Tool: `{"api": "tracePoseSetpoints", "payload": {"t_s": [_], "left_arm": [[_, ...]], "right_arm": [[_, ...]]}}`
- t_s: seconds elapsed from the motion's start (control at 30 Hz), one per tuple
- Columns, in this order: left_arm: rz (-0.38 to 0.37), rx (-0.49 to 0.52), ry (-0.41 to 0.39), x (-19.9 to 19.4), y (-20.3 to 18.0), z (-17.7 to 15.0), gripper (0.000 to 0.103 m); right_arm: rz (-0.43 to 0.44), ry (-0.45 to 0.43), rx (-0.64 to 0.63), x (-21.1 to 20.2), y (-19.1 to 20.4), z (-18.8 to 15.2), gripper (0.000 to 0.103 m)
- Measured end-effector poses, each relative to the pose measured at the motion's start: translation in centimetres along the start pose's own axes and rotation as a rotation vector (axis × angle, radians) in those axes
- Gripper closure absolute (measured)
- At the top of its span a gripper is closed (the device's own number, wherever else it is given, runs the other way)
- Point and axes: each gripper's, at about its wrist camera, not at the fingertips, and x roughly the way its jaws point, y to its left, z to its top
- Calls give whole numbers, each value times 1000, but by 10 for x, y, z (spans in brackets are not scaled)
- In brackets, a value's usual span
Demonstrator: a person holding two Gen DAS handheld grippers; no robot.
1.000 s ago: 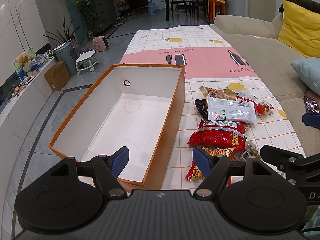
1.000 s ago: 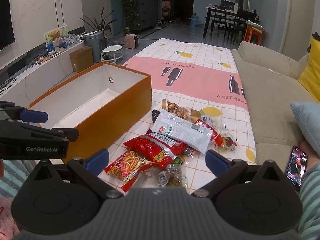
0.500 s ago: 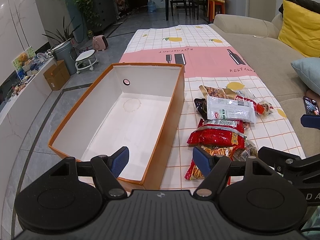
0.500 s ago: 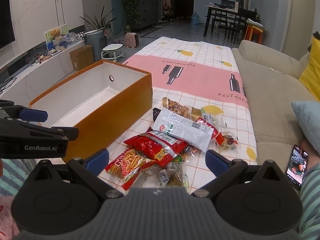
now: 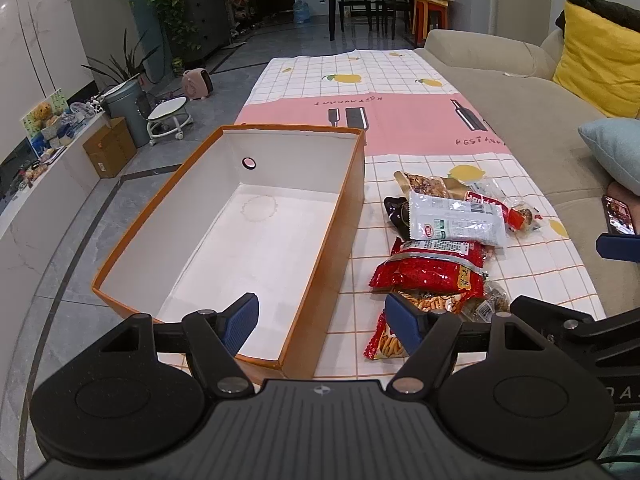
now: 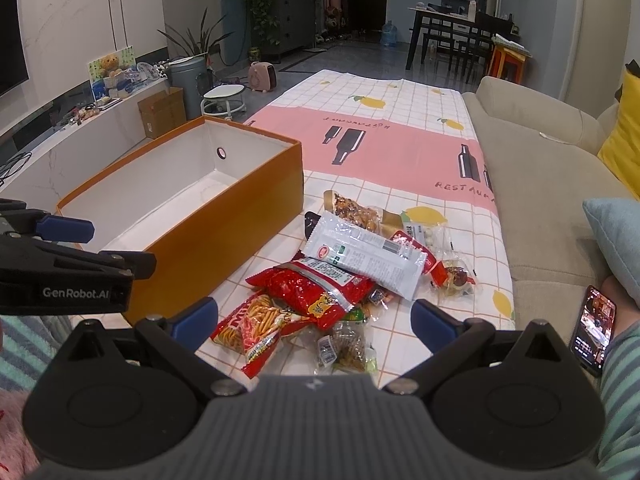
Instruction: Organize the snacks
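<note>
An orange box (image 5: pixel 352 184) (image 6: pixel 224 248) with a white, empty inside stands on the left of the tablecloth. To its right lies a pile of snack packets: a white packet (image 5: pixel 456 224) (image 6: pixel 364 256) on top, a red bag (image 5: pixel 432 272) (image 6: pixel 320 288) below it, a noodle-snack bag (image 6: pixel 256 328) nearest. My left gripper (image 5: pixel 322 320) is open above the box's near right corner, nothing between its fingers. My right gripper (image 6: pixel 314 318) is open wide above the near end of the pile, holding nothing.
The lemon-and-pink tablecloth (image 5: pixel 400 120) stretches far ahead. A beige sofa (image 6: pixel 552 184) with cushions runs along the right; a phone (image 6: pixel 592 328) lies on it near a striped sleeve. Low cabinet, bin and cardboard box stand at left.
</note>
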Motion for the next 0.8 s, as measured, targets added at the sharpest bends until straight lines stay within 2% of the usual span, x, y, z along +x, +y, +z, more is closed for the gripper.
{"api": "tracePoseSetpoints", "payload": {"t_s": [0.27, 0.4, 0.53, 0.6, 0.7, 0.8], "left_arm": [[-34, -1, -10, -3, -2, 0, 26], [-68, 0, -4, -2, 0, 1, 33], [-154, 17, 11, 3, -1, 1, 50], [-213, 11, 27, 6, -1, 1, 56], [-303, -8, 64, 13, -2, 3, 56], [-334, 39, 96, 21, -13, 4, 46]], "right_arm": [[-5, 3, 16, 0, -3, 1, 4], [-3, 8, 32, 2, -6, 0, 4], [1, 11, 46, 5, -12, -3, 5], [2, 14, 58, 8, -17, -5, 17], [10, 34, 79, 16, -25, -11, 25], [26, 56, 95, 25, -31, -16, 32]]}}
